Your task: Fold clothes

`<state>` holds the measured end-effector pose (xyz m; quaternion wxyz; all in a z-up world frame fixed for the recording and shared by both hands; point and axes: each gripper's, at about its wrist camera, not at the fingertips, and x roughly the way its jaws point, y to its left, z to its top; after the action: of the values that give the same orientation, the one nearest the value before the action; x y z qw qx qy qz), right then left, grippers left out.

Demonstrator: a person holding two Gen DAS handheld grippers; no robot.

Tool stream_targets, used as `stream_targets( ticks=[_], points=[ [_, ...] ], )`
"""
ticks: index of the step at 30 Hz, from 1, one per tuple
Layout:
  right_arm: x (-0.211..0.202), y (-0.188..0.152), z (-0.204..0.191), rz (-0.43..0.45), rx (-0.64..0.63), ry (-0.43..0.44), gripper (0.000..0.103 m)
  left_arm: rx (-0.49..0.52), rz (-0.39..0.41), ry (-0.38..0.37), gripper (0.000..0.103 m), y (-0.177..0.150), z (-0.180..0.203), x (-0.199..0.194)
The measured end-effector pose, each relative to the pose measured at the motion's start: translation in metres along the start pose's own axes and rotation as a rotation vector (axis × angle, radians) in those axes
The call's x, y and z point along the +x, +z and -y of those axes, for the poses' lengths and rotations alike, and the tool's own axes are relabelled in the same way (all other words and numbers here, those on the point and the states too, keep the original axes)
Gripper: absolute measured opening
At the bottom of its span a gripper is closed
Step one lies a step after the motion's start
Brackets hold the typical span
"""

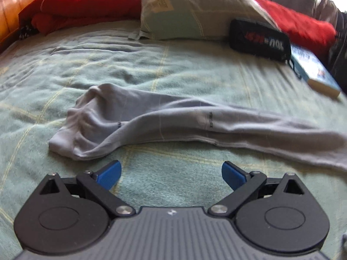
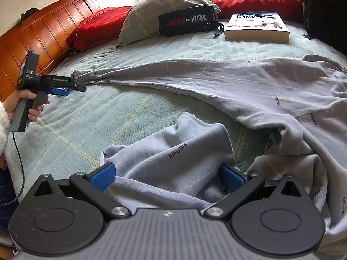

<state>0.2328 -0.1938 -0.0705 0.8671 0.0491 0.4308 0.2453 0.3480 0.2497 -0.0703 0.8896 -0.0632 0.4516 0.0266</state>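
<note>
Across the green bedspread (image 2: 134,49) sprawls the grey garment (image 2: 260,82), body bunched off to my right, one long sleeve (image 1: 173,117) running leftward, its axis crosswise to both my tools. Right gripper (image 2: 168,178) gapes wide with the other sleeve (image 2: 173,151) lying between its blue pads (image 2: 102,177), nothing pinched yet. Left gripper (image 1: 171,174) is spread wide too, just short of the far sleeve's cuff (image 1: 71,138), nearest to it!

Pale green checked bedspread (image 2: 112,112) over a wooden-headboard bed, grey long-sleeved garment (image 2: 249,82) spread across it, grey-green pillow (image 2: 156,6) and red cushions (image 2: 97,28) at the head, black pouch (image 2: 186,22) against the pillow, paperback book (image 2: 257,27) just beside it.
</note>
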Motion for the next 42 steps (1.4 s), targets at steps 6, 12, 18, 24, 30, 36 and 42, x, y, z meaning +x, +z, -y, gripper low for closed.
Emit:
stream_targets(
  ticks=[6,12,18,24,30,36,42],
  points=[
    [0.001,-0.001,-0.001,-0.006,-0.016,-0.007,0.103,-0.101,0.039,-0.024,0.099,-0.005,-0.026,-0.001],
    [0.003,0.0,-0.003,-0.015,-0.04,-0.012,0.103,-0.27,0.116,-0.084,0.099,-0.007,-0.063,0.002],
    [0.009,0.002,-0.002,-0.02,-0.046,-0.018,0.103,-0.45,0.205,-0.132,0.099,0.005,-0.097,0.019],
    [0.011,0.0,-0.005,-0.021,-0.085,-0.041,0.103,-0.373,0.254,0.022,0.099,0.037,-0.092,0.017],
    [0.015,-0.003,-0.011,-0.039,-0.144,-0.069,0.103,-0.109,0.245,0.174,0.099,0.025,-0.053,-0.003],
    [0.017,-0.007,-0.013,-0.029,-0.175,-0.083,0.103,0.081,0.21,0.173,0.1,-0.01,-0.009,-0.044],
    [0.008,-0.011,-0.019,0.01,-0.214,-0.098,0.103,0.238,0.132,0.074,0.1,-0.061,0.065,-0.087]
  ],
)
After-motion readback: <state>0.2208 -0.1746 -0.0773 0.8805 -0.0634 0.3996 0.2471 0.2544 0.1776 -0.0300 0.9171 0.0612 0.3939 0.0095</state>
